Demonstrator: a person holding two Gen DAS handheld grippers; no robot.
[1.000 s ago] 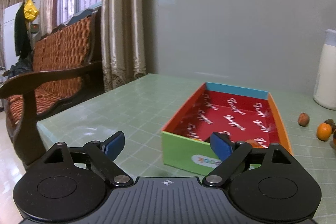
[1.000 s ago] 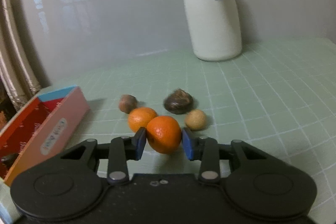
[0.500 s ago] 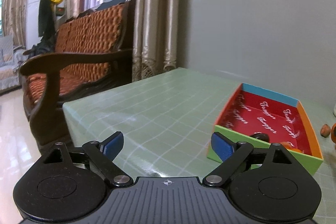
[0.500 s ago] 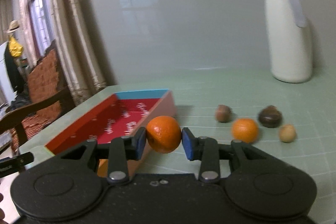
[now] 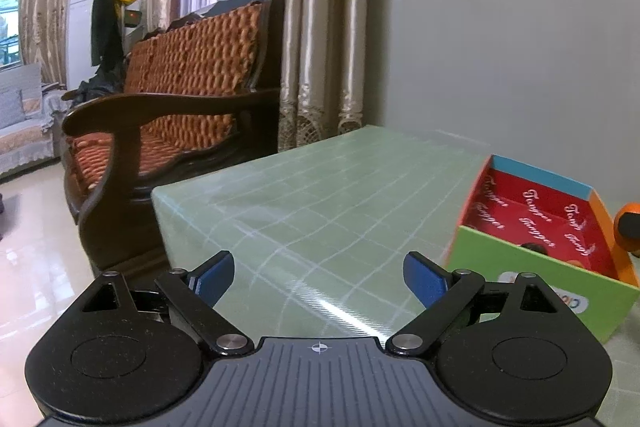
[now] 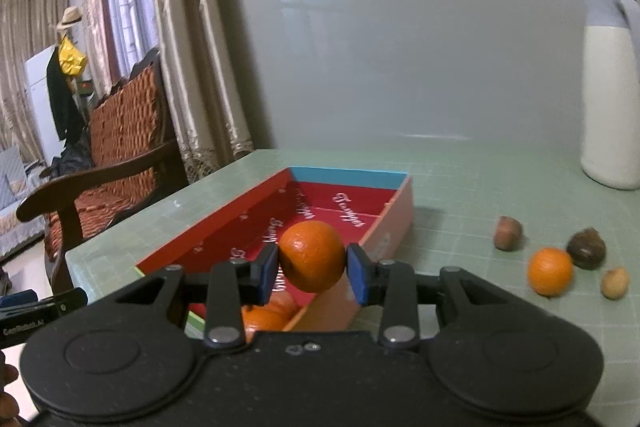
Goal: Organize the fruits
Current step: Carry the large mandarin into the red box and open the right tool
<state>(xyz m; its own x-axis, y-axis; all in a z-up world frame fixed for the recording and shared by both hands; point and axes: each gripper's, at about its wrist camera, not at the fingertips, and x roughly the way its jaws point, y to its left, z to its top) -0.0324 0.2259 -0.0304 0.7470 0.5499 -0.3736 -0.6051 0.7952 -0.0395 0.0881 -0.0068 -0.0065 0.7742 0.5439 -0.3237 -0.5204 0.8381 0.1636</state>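
My right gripper (image 6: 313,267) is shut on an orange (image 6: 312,255) and holds it in the air over the near right wall of the red-lined box (image 6: 256,227). Two more oranges (image 6: 267,314) lie in the box's near corner. On the table to the right rest a loose orange (image 6: 549,271), two brown fruits (image 6: 507,232) (image 6: 586,247) and a small tan fruit (image 6: 614,282). My left gripper (image 5: 319,279) stands open and empty over bare table, left of the same box (image 5: 532,269). The held orange (image 5: 629,227) peeks in at the left wrist view's right edge.
A white thermos jug (image 6: 610,87) stands at the back right by the grey wall. A wooden armchair with orange cushions (image 5: 172,115) sits just off the table's left edge (image 5: 160,211), with curtains and a window behind it.
My right gripper has carried the orange left from the fruit cluster to above the box. My left gripper has swung left, so the box slid to its right edge.
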